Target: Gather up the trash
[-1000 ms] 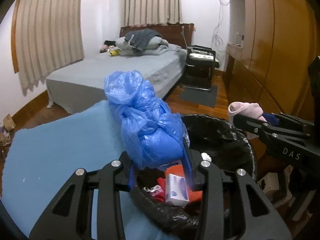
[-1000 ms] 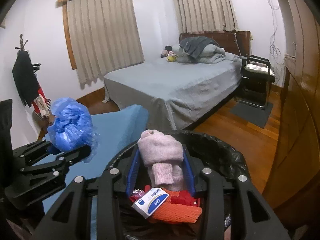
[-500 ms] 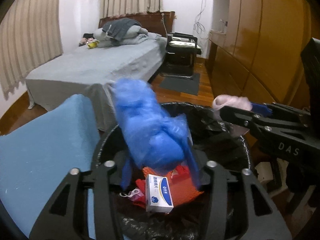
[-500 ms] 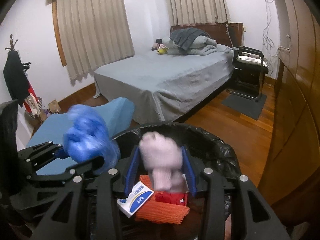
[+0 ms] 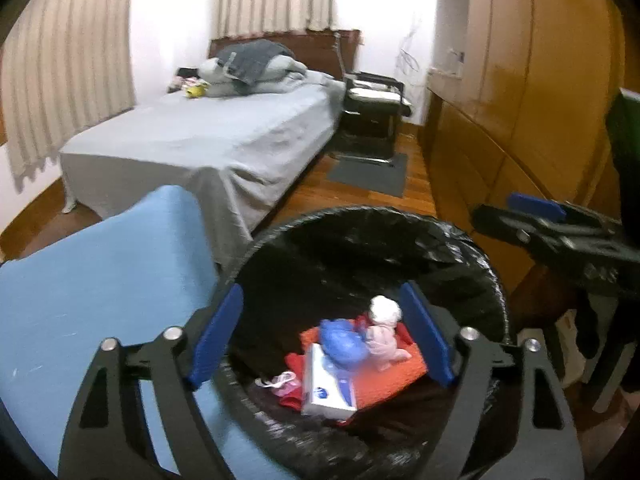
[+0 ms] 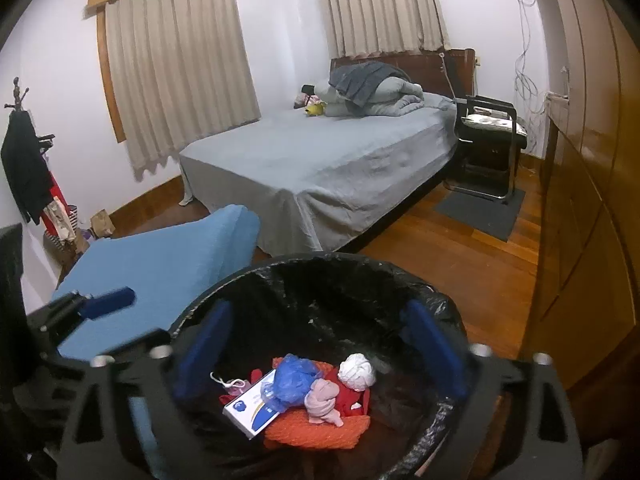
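Bedroom bin (image 6: 420, 292), crumpled blue bag (image 6: 294, 380) inside

A: What colours sit in the bin (image 6: 416, 288)?

B: Its liner is glossy black. Inside, at six o'clock, an orange mesh (image 6: 320, 432) lies under a white box (image 6: 252, 404) with a blue print. A blue plastic bag (image 6: 292, 380) sits at the centre, a pale pink cloth (image 6: 322, 398) just at its four o'clock, and a white wad (image 6: 357, 371) at two o'clock.

A: And around it?

B: A light blue cover (image 6: 160, 264) at nine o'clock, a grey bed (image 6: 320, 164) at twelve, beige pleated curtains (image 6: 176, 64) with vertical folds, and brown wooden cabinets (image 6: 588, 160) at three. The fingertips (image 5: 218, 332) are blue on black.
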Tool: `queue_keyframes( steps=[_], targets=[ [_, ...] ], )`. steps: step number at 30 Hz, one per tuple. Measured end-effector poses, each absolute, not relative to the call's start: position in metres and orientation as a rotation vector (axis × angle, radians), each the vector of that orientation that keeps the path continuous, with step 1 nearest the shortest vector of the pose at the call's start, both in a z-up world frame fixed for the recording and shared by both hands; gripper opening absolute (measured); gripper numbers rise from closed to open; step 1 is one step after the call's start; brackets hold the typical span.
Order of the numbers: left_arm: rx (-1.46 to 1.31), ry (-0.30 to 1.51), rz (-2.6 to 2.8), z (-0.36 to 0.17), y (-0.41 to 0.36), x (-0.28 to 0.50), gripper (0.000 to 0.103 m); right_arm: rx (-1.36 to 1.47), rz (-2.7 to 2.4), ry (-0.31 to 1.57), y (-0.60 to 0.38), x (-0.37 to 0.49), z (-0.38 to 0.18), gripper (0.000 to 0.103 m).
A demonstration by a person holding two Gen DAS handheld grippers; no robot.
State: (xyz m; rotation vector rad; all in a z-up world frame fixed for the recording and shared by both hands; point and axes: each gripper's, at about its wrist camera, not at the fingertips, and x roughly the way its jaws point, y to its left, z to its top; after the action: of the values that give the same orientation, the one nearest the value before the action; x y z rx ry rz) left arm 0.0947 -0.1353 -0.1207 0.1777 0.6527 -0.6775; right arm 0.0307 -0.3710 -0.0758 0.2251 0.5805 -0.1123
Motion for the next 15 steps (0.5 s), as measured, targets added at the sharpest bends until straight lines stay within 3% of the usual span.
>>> queue_keyframes(
  steps=[4,15],
  targets=[
    [0.154,0.647,-0.619,-0.108,-0.112,0.092,0.089,0.23,-0.082,0.591,-0.356,0.023,-0.07,0.097],
    [0.104,0.63,-0.466,-0.082,-0.052,0.07,0.093,0.226,-0.003,0.604,-0.306,0.009,-0.056,0.097]
  ],
)
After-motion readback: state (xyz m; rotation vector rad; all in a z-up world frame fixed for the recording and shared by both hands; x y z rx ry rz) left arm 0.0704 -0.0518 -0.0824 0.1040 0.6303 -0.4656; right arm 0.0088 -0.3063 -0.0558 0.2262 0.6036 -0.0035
